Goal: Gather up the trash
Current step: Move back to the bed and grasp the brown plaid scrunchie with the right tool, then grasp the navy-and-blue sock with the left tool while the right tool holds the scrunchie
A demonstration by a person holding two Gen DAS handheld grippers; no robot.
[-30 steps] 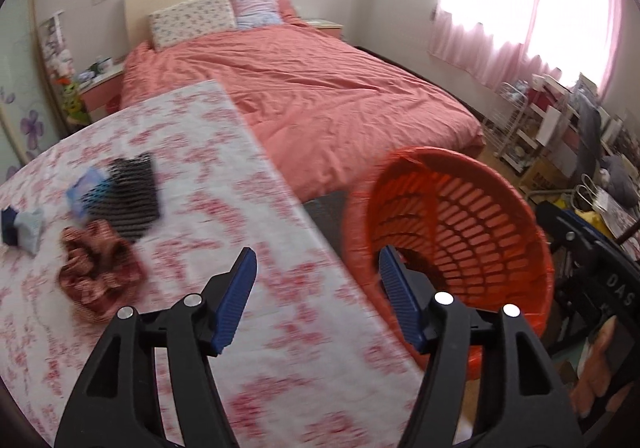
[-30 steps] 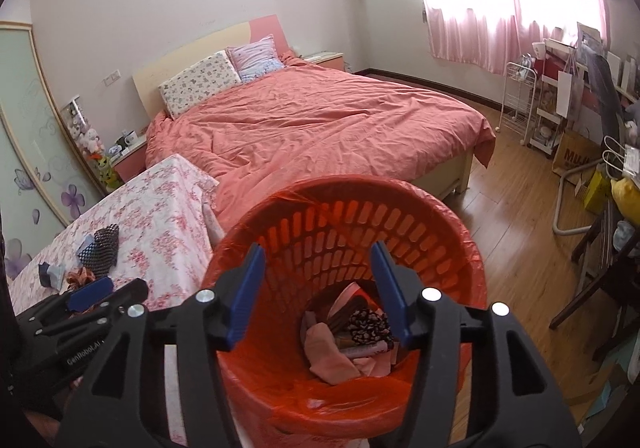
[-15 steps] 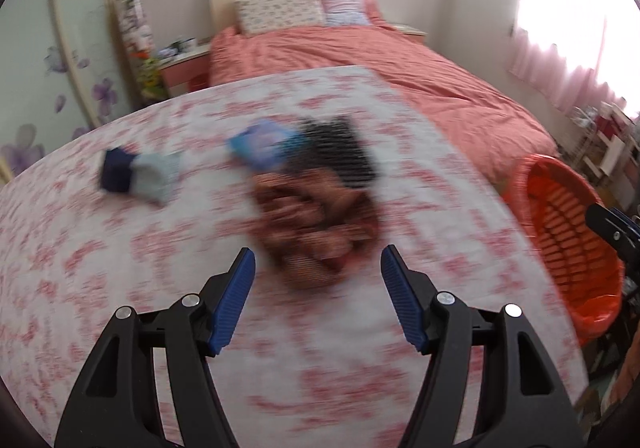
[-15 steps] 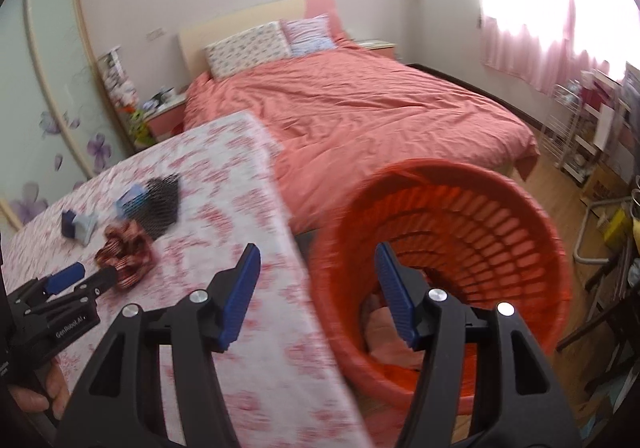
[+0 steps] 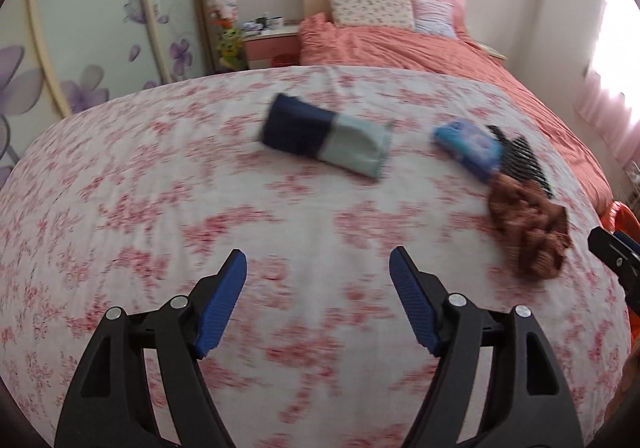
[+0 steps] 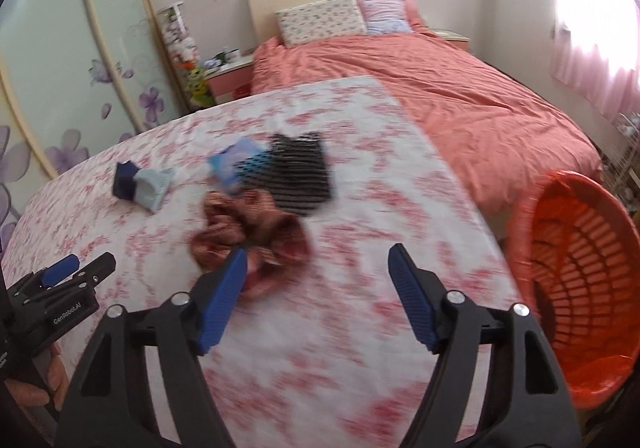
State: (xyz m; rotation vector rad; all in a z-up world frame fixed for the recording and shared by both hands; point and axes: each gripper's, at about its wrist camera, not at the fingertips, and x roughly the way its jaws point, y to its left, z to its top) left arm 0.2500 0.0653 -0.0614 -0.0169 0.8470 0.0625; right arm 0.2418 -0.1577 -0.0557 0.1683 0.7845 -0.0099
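Left gripper (image 5: 318, 264), jaws opening and empty, hovers over a floral tablecloth (image 5: 160, 208); a navy-and-mint packet (image 5: 324, 138), blue packet (image 5: 468, 148), black mesh (image 5: 520, 162) and crumpled brown cloth (image 5: 528, 228) lie beyond it. Right gripper (image 6: 316, 262), jaws also opening and empty, hangs just beside the brown cloth, with the orange basket (image 6: 576, 276) off the table's right edge.

Pinks and reds fill a bedroom where a table and a bed meet.

A white tablecloth (image 5: 160, 176) printed with red-pink flowers carries a navy and pale green pouch (image 5: 326, 139), a bright blue packet (image 5: 468, 148), a black mesh piece (image 6: 300, 172) and a rust-brown patterned cloth (image 6: 256, 232). The basket (image 6: 576, 272) is orange-red, the bedspread (image 6: 460, 104) salmon pink. One pillow (image 6: 320, 20) is cream with small flowers. Purple blossoms mark the pale green wardrobe door (image 6: 60, 68). Both grippers are black with blue pads (image 5: 412, 296).
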